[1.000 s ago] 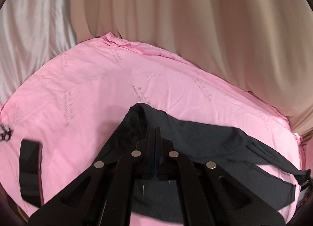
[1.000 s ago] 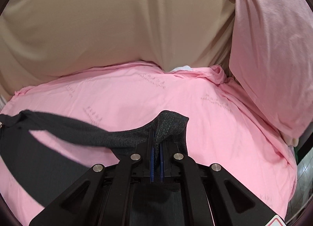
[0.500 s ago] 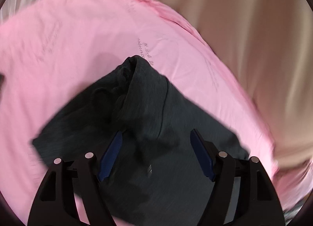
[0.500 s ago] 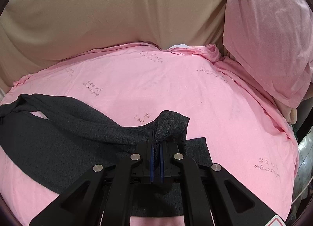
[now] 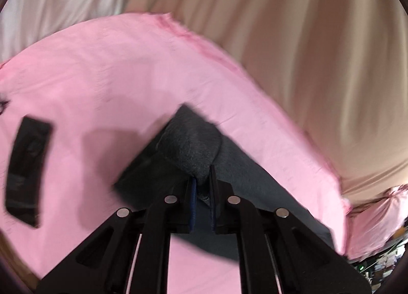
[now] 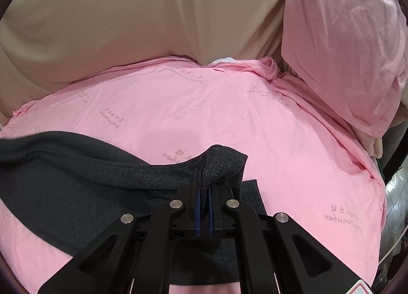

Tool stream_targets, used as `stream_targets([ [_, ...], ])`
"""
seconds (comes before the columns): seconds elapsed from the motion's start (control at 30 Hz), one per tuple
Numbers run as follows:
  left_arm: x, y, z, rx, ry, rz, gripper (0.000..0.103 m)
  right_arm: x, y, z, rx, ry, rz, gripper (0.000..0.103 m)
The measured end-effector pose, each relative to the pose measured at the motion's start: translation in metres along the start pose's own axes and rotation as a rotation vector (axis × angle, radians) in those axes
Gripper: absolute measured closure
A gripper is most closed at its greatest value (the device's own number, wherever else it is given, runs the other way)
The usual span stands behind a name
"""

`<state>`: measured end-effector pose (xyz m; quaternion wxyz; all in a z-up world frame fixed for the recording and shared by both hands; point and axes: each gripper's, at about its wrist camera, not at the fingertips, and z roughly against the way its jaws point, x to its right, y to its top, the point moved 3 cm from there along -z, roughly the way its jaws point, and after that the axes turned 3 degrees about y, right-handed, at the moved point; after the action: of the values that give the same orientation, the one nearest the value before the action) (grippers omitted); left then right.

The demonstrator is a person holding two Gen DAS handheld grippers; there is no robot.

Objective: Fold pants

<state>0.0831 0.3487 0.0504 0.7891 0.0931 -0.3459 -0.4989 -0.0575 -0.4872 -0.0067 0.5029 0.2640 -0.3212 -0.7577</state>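
Note:
Dark grey pants (image 6: 76, 179) lie on a pink bed sheet (image 6: 204, 105). My right gripper (image 6: 203, 187) is shut on a bunched corner of the pants, lifted a little, with the fabric stretching off to the left. In the left wrist view my left gripper (image 5: 202, 183) is shut on another fold of the same pants (image 5: 193, 146), the rest of the cloth trailing down to the right on the sheet (image 5: 102, 77). The left wrist view is blurred by motion.
A flat black object (image 5: 25, 171) lies on the sheet at the left. Beige curtains (image 5: 306, 39) hang behind the bed. A pink pillow (image 6: 344, 39) leans at the right, and the bed's edge (image 6: 380, 192) drops off beyond it.
My left gripper opened over the pants half a second ago and has now closed on a fold of them. My right gripper has kept its hold and lowered slightly toward the sheet.

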Motion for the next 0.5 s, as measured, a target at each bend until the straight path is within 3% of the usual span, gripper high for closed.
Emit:
stream_targets([
  [0.1,-0.029,-0.014,-0.019,-0.049,0.118,0.013,0.096,0.005,-0.004,-0.003,-0.002,0.01,-0.029,0.1],
  [0.23,-0.038,-0.015,-0.04,-0.079,0.155,0.036,0.096,0.011,0.002,0.002,0.013,0.014,-0.073,0.1],
  [0.4,-0.025,-0.007,-0.032,-0.043,0.167,-0.008,0.095,0.02,0.01,0.043,0.105,0.036,-0.095,0.099],
  [0.5,-0.025,-0.019,-0.045,-0.074,0.258,-0.067,0.092,0.034,-0.024,0.034,0.016,-0.044,-0.098,0.08],
])
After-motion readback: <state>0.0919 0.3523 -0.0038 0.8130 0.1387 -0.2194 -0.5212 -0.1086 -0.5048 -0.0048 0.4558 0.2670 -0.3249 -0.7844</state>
